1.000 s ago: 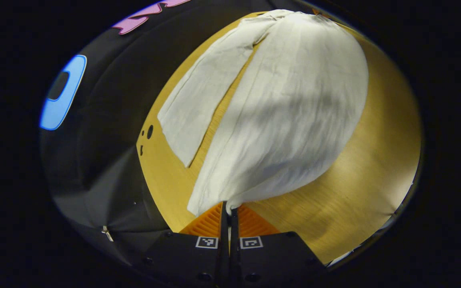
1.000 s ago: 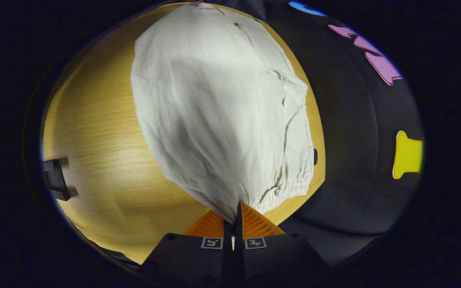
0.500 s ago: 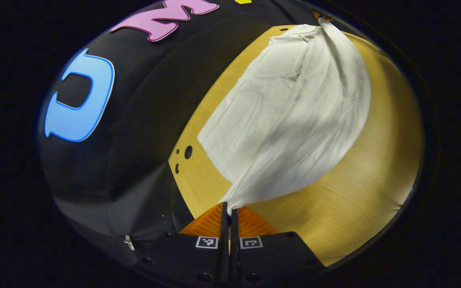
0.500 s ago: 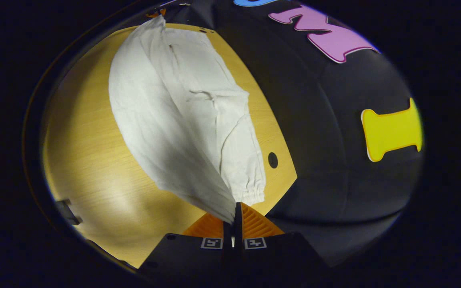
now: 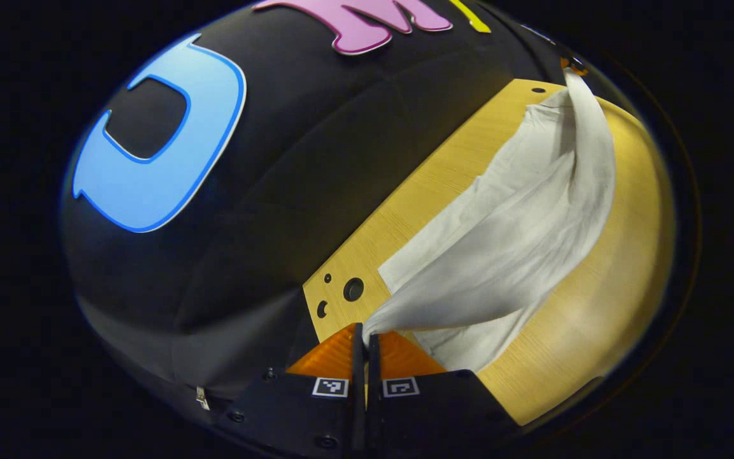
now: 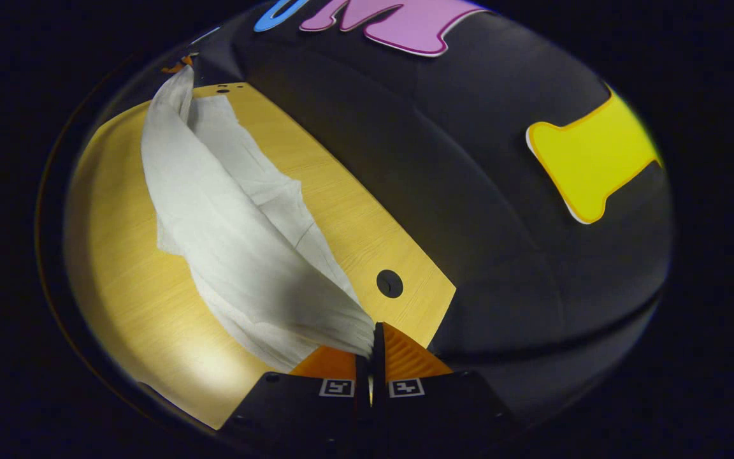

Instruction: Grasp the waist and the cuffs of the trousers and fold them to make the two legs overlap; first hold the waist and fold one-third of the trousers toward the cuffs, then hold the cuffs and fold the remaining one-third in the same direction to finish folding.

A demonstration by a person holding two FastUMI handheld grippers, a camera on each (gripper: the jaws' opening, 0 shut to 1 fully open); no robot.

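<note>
White trousers (image 5: 520,223) lie on a wooden table (image 5: 596,331), one leg lifted over the other. In the left gripper view my left gripper (image 5: 365,333) is shut on a cuff corner, and the cloth stretches away up to the right. In the right gripper view my right gripper (image 6: 373,336) is shut on the waist end of the trousers (image 6: 233,236), the fabric running up to the left. The far end of the cloth in each view meets the other gripper (image 5: 572,64), a small shape at the rim. The lower leg is partly hidden under the raised one.
The table's far edge runs against the black booth wall (image 6: 469,159). A round hole (image 6: 389,283) pierces the table near my right gripper. Small holes (image 5: 353,289) sit in the corner near my left gripper. Bare wood (image 6: 131,287) spreads on the near side of the trousers.
Both grippers have carried the held leg toward the table's far edge, over the other leg. The cloth now looks narrower, and more of the booth wall shows in both views.
</note>
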